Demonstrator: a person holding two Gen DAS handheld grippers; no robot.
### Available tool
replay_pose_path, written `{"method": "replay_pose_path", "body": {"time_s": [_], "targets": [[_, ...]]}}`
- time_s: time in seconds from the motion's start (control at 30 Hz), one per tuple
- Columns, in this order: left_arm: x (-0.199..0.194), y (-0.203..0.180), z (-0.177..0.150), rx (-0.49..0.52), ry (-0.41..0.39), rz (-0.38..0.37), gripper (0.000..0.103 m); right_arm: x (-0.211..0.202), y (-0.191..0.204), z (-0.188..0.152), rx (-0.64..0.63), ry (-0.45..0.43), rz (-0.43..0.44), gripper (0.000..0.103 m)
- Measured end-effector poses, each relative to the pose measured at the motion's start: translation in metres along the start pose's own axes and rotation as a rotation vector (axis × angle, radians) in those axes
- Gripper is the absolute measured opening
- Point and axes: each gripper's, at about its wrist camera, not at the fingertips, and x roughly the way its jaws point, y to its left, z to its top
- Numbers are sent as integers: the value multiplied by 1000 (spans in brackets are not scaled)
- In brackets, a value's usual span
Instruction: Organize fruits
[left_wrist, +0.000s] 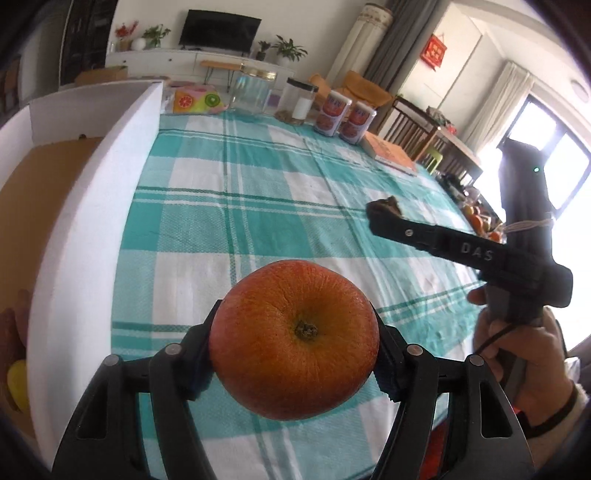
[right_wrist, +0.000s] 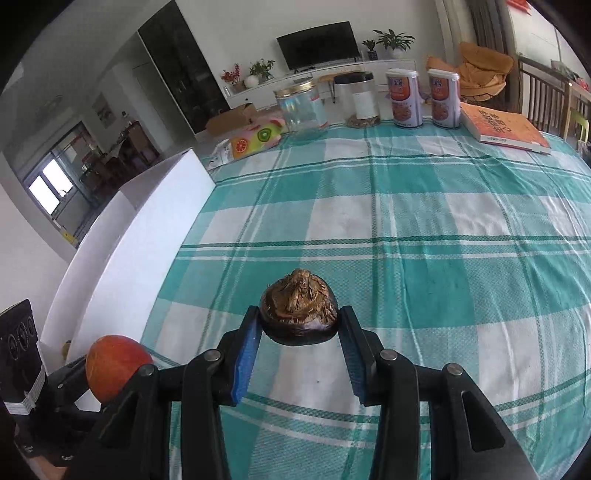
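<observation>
A red-orange apple (left_wrist: 295, 343) fills the lower middle of the left wrist view, stem end toward the camera. My left gripper (left_wrist: 295, 309) is shut on its two sides and holds it above the teal checked tablecloth (left_wrist: 258, 192). My right gripper (right_wrist: 299, 314) is shut on a small dark brown fruit (right_wrist: 298, 314) with a husky tan top, like a water chestnut, also off the cloth. In the left wrist view the right gripper (left_wrist: 384, 212) reaches in from the right, held by a person's hand (left_wrist: 517, 350). The apple (right_wrist: 116, 365) shows at the lower left of the right wrist view.
A white box (left_wrist: 92, 221) with a brown cardboard floor stands along the table's left side; something yellow (left_wrist: 16, 384) lies in it. At the far edge stand a glass jar (right_wrist: 301, 107), a dark-lidded jar (right_wrist: 360, 99), two cans (right_wrist: 424, 98), a fruit-print pouch (right_wrist: 255, 138) and an orange book (right_wrist: 502, 127).
</observation>
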Motion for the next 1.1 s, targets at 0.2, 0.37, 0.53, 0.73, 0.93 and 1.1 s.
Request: {"method": "replay_pose_path", "body": {"time_s": [0.2,0.37,0.53,0.73,0.93,1.1], "targets": [[-97,59,25,-92,-133,106,71,14,133,18,-174,49,227,43],[-85,142,49,-161,-87,397,71,56,225,26,-301,136,281,43],[-53,198,49,-264,52,480,71,102,269,25,-364,230,210,44],[-58,191,51,-227,15,501,74,103,267,33,-330,227,192,59],[-82,173,52,-168,-85,593,80,66,255,35,-330,170,164,75],[-122,132,42,-65,-288,793,89,51,250,26,-318,171,136,84]]}}
